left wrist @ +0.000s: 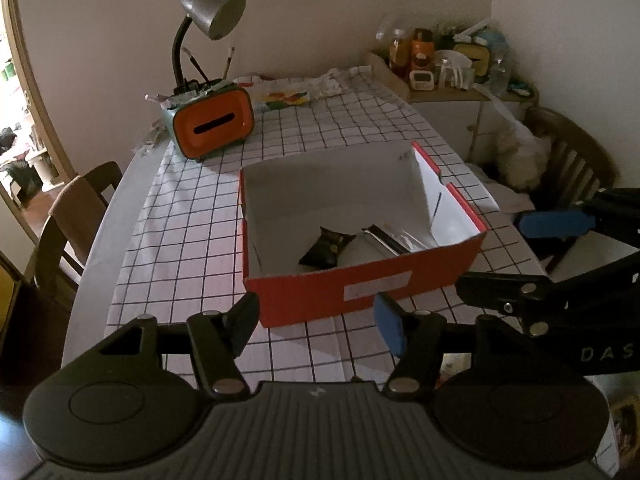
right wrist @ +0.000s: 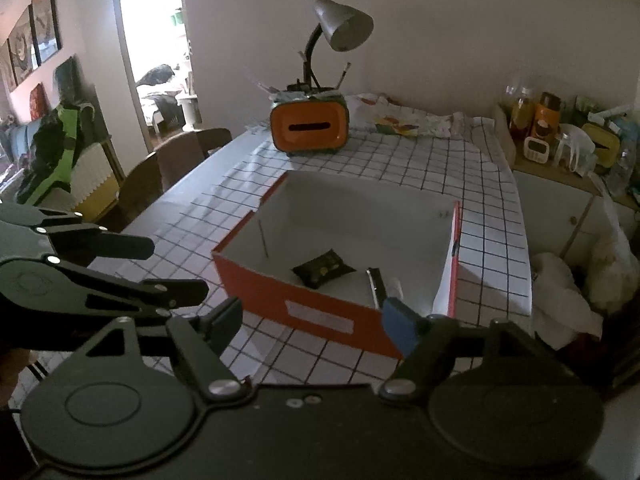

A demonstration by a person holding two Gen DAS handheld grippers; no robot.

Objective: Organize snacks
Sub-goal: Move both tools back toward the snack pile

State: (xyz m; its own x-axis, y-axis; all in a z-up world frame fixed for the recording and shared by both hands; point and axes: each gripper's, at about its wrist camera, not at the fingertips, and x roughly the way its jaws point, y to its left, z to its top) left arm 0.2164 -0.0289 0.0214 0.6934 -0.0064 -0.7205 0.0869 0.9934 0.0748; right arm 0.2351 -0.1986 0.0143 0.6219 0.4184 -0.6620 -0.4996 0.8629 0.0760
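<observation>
Two snacks already lie in the red box [left wrist: 360, 280] on the checked tablecloth [left wrist: 192, 232]: a dark packet [left wrist: 325, 246] beside a silver packet [left wrist: 394, 240]. Left gripper [left wrist: 316, 326] and right gripper [right wrist: 316, 320] hang released and empty, short of the box; best fetch any further snack without nudging its near wall.

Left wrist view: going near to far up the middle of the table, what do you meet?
Left gripper → red box → black snack packet inside it → orange tissue holder → grey desk lamp behind it.
</observation>
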